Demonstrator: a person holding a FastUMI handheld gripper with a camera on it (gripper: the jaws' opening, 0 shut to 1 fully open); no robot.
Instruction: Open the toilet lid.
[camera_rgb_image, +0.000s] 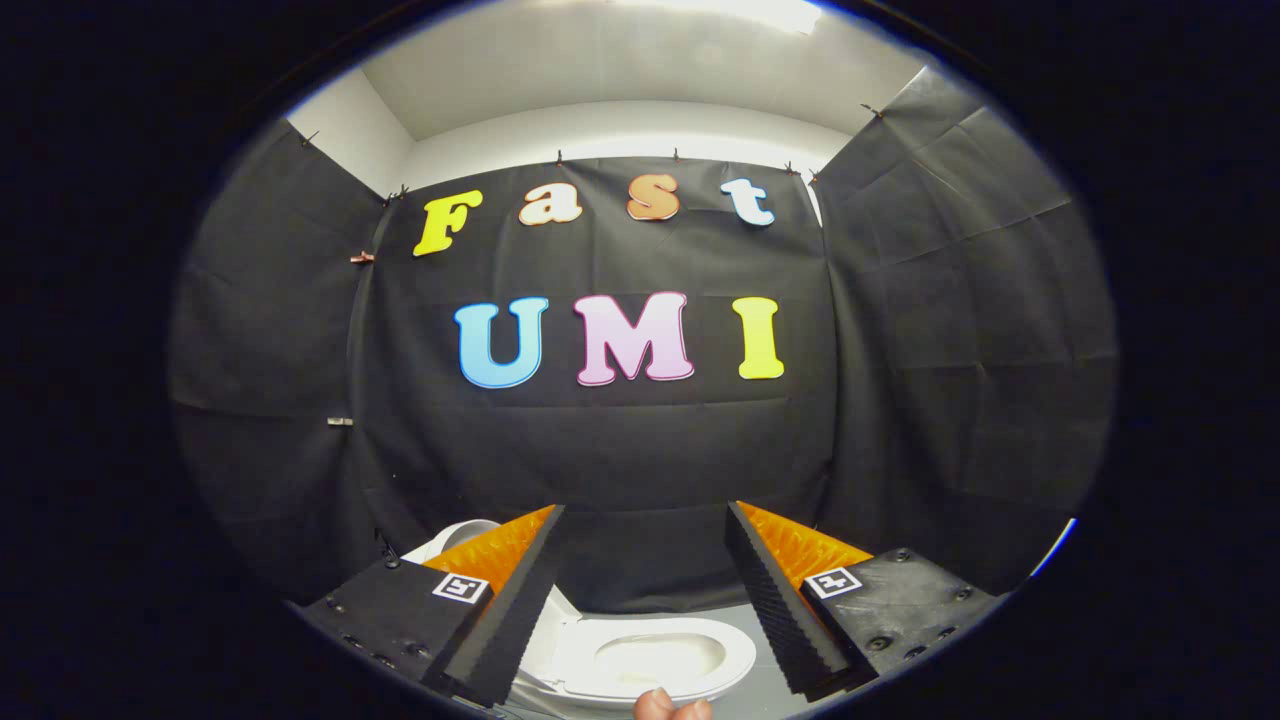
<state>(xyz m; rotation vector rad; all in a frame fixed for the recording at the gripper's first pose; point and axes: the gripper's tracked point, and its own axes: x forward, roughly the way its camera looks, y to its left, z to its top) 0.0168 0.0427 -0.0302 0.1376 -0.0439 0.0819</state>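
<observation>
White porcelain toilet (640, 660) sits low between the gripper (645, 575) fingers, at six o'clock, its seat ring and bowl exposed. Its lid (462, 533) stands raised at about eight o'clock, behind the left finger. Both fingers are spread wide, holding nothing. Fingertips of a hand (670, 706) show just below the seat.

**Support surface: floor with one toilet standing on it**

A pale grey floor (738, 613) carries a white toilet (650, 660), which stands directly on it. A bare strip of floor shows at 3 o'clock of the toilet's seat ring. A white curved part (462, 535) rises at 10 o'clock of the ring; what it is cannot be told. The gripper (645, 510) has its fingers spread wide, and the toilet lies between them.
</observation>
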